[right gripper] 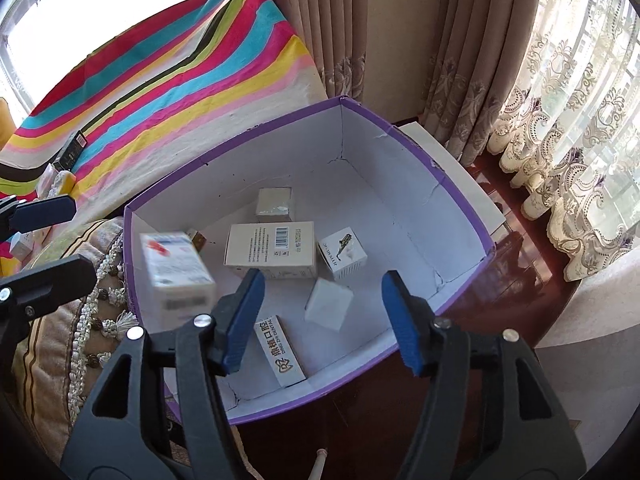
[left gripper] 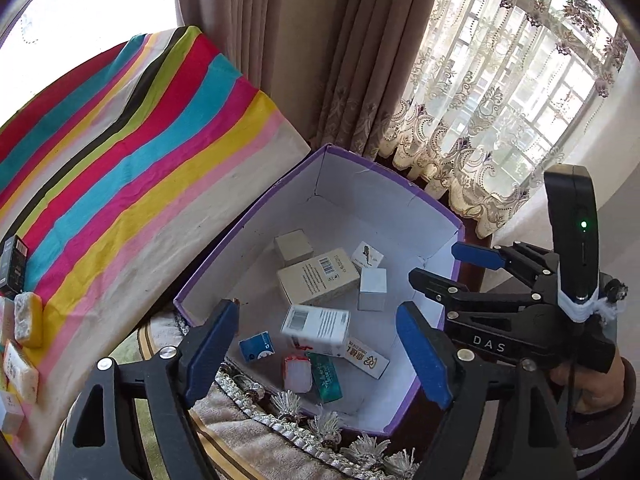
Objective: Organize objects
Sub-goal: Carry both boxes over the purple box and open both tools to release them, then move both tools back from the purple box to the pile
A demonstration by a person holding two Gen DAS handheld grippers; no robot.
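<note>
Both grippers spread wide over the purple-rimmed white cardboard box [right gripper: 452, 184]

The left gripper [left gripper: 320, 354] and right gripper [right gripper: 324, 320] grasp nothing; a blurred white carton with blue print [right gripper: 176, 276] is at the box's left wall, perhaps falling, beside small cartons on its floor

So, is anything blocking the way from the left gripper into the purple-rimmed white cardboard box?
Nothing visible does. The purple-rimmed white cardboard box is open-topped, and the open left gripper is right above it. A white barcoded carton shows between its fingers, not gripped.
</note>
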